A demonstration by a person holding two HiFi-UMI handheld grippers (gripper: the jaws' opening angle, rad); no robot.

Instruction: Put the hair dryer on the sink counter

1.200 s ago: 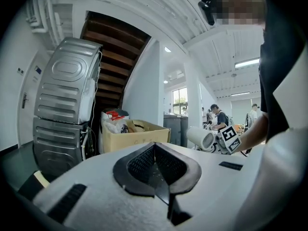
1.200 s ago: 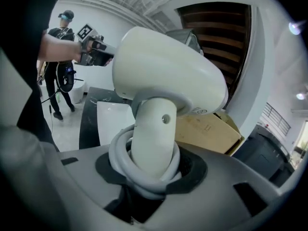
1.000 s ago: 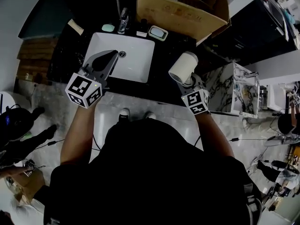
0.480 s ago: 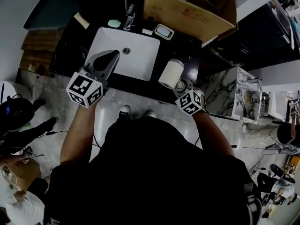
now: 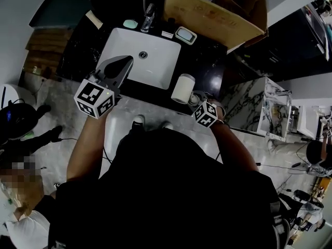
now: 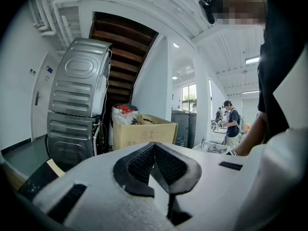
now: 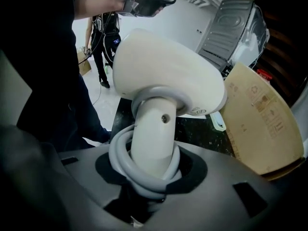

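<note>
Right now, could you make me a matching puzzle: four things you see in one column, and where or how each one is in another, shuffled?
Things:
1. hair dryer
2. left gripper
3. sink
4. cardboard box

States:
A. white, sunk into the dark counter
B. gripped by its handle in the right gripper
C. shut, holding nothing
D. brown, beyond the sink

Pairs: 1-B, 2-C, 3-A, 4-D
</note>
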